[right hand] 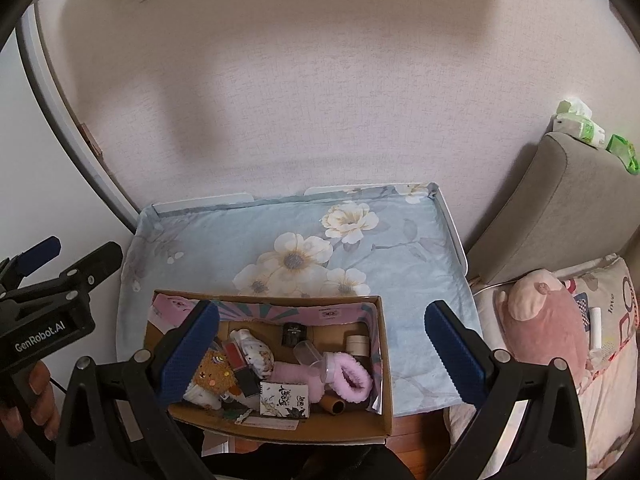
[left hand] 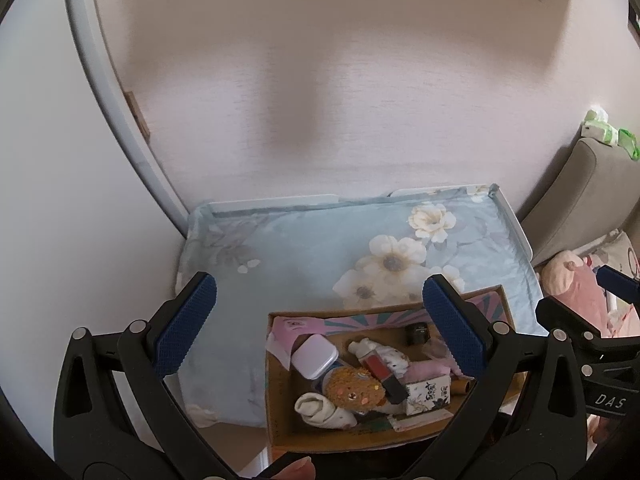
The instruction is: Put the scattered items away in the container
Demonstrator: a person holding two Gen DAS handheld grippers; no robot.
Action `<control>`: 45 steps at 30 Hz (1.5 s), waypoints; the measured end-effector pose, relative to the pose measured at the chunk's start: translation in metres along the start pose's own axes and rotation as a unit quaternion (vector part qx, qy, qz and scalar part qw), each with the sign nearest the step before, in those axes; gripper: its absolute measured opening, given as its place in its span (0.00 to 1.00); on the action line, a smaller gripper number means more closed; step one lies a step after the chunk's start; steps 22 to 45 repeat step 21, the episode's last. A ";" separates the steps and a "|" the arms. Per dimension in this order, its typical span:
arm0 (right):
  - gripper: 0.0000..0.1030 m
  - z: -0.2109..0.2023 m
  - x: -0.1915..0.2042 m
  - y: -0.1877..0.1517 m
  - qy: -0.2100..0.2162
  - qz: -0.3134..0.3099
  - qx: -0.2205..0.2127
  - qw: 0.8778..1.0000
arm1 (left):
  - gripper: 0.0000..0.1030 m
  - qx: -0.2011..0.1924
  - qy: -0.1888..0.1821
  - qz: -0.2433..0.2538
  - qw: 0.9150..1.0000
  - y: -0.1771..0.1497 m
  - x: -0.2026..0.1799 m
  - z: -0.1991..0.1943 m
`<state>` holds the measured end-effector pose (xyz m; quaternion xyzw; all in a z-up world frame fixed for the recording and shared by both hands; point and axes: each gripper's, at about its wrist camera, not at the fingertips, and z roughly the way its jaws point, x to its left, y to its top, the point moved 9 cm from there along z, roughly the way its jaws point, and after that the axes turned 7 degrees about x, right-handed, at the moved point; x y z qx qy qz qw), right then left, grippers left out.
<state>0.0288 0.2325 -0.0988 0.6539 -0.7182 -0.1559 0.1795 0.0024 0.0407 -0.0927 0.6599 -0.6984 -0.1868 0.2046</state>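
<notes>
A cardboard box [right hand: 280, 428] sits at the near edge of a floral blue cloth [right hand: 304, 236] and also shows in the left wrist view [left hand: 360, 440]. It holds several small items: a brown sequined plush [right hand: 212, 374], a pink fluffy band [right hand: 354, 376], a patterned notebook [right hand: 284, 400], a white case [left hand: 314, 357], a rolled white sock [left hand: 314, 406]. My left gripper [left hand: 320, 324] is open and empty above the box's left side. My right gripper [right hand: 322, 354] is open and empty above the box.
A grey cushion [right hand: 560, 208] and a pink plush toy [right hand: 540, 320] lie on a sofa to the right. Green and white packets [right hand: 588, 128] sit on top of the cushion. A wall stands right behind the table. The left gripper [right hand: 48, 276] shows at the left in the right wrist view.
</notes>
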 end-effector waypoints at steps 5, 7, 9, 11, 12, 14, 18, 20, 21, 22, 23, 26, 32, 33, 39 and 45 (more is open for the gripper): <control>0.99 0.000 0.003 0.001 0.000 -0.003 -0.004 1.000 | 1.00 0.001 -0.002 -0.005 1.000 0.000 0.003 0.002; 0.99 0.000 0.006 0.001 0.000 -0.005 -0.004 1.000 | 1.00 0.001 -0.002 -0.007 1.000 0.000 0.005 0.002; 0.99 0.001 0.008 0.000 0.000 -0.007 -0.003 1.000 | 1.00 0.002 -0.002 -0.008 1.000 0.000 0.006 0.002; 0.99 0.001 0.010 0.001 0.000 -0.009 -0.002 1.000 | 1.00 0.002 -0.002 -0.009 1.000 0.000 0.008 0.003; 0.99 0.001 0.011 0.001 -0.001 -0.010 -0.002 1.000 | 1.00 0.002 -0.003 -0.010 1.000 0.000 0.008 0.003; 0.99 0.001 0.011 0.002 -0.002 -0.010 -0.003 1.000 | 1.00 0.002 -0.004 -0.009 1.000 0.000 0.008 0.003; 0.99 -0.001 0.011 0.002 -0.005 -0.009 -0.006 1.000 | 1.00 -0.003 -0.006 -0.010 1.000 0.002 0.009 0.003; 0.99 -0.001 0.011 0.002 -0.006 -0.009 -0.008 1.000 | 1.00 -0.003 -0.005 -0.009 1.000 0.002 0.009 0.003; 0.99 -0.001 0.011 0.003 -0.006 -0.010 -0.008 1.000 | 1.00 -0.002 -0.005 -0.008 1.000 0.002 0.009 0.003; 0.99 -0.001 0.011 0.003 -0.006 -0.010 -0.008 1.000 | 1.00 -0.002 -0.005 -0.008 1.000 0.002 0.009 0.003; 0.99 -0.001 0.011 0.003 -0.006 -0.010 -0.008 1.000 | 1.00 -0.002 -0.005 -0.008 1.000 0.002 0.009 0.003; 0.99 -0.001 0.011 0.003 -0.006 -0.010 -0.008 1.000 | 1.00 -0.002 -0.005 -0.008 1.000 0.002 0.009 0.003; 0.99 -0.001 0.011 0.003 -0.006 -0.010 -0.008 1.000 | 1.00 -0.002 -0.005 -0.008 1.000 0.002 0.009 0.003; 0.99 -0.001 0.011 0.003 -0.006 -0.010 -0.008 1.000 | 1.00 -0.002 -0.005 -0.008 1.000 0.002 0.009 0.003; 0.99 -0.001 0.011 0.003 -0.006 -0.010 -0.008 1.000 | 1.00 -0.002 -0.005 -0.008 1.000 0.002 0.009 0.003; 0.99 -0.001 0.011 0.003 -0.006 -0.010 -0.008 1.000 | 1.00 -0.002 -0.005 -0.008 1.000 0.002 0.009 0.003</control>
